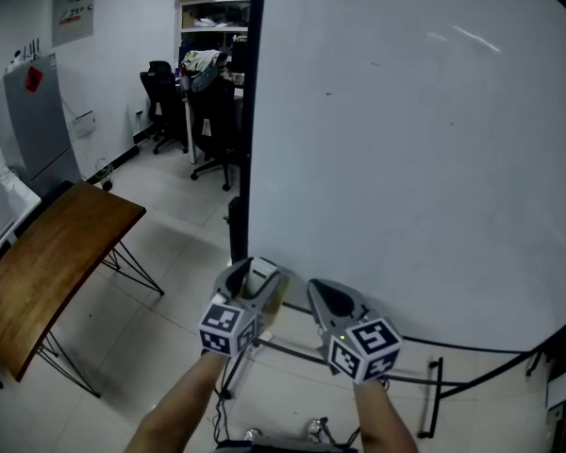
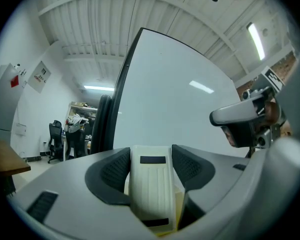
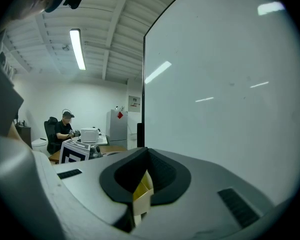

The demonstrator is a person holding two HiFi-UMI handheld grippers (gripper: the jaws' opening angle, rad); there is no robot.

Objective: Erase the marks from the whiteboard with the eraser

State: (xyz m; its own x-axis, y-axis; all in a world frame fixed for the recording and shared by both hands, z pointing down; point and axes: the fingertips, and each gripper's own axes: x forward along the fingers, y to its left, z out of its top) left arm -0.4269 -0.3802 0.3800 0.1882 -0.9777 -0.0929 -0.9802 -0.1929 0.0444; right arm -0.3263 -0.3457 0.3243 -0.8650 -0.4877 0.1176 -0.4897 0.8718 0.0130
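Clamping the cream, ribbed eraser (image 2: pixel 150 186) in my left gripper (image 2: pixel 151 160); my right gripper (image 3: pixel 146 158) is closed, and its view alone shows a seated person (image 3: pixel 64 129).

Whiteboard (image 1: pixel 406 159) cut off by the head view's top and right edges, specks (image 1: pixel 328 93) on it too small to identify, stand (image 1: pixel 434 385) below the whiteboard partly cropped, eraser (image 2: pixel 149 184) lower end hidden inside the left hand-held gripper (image 2: pixel 150 156), shelf (image 1: pixel 212 8) clutter left of the whiteboard indistinct.

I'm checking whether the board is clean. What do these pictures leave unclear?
- Whiteboard: right part cut off by the head view's edge; faint specks too small to judge.
- Eraser: wiping face hidden inside the left gripper.
- Yellow piece low in the right gripper: unidentifiable.
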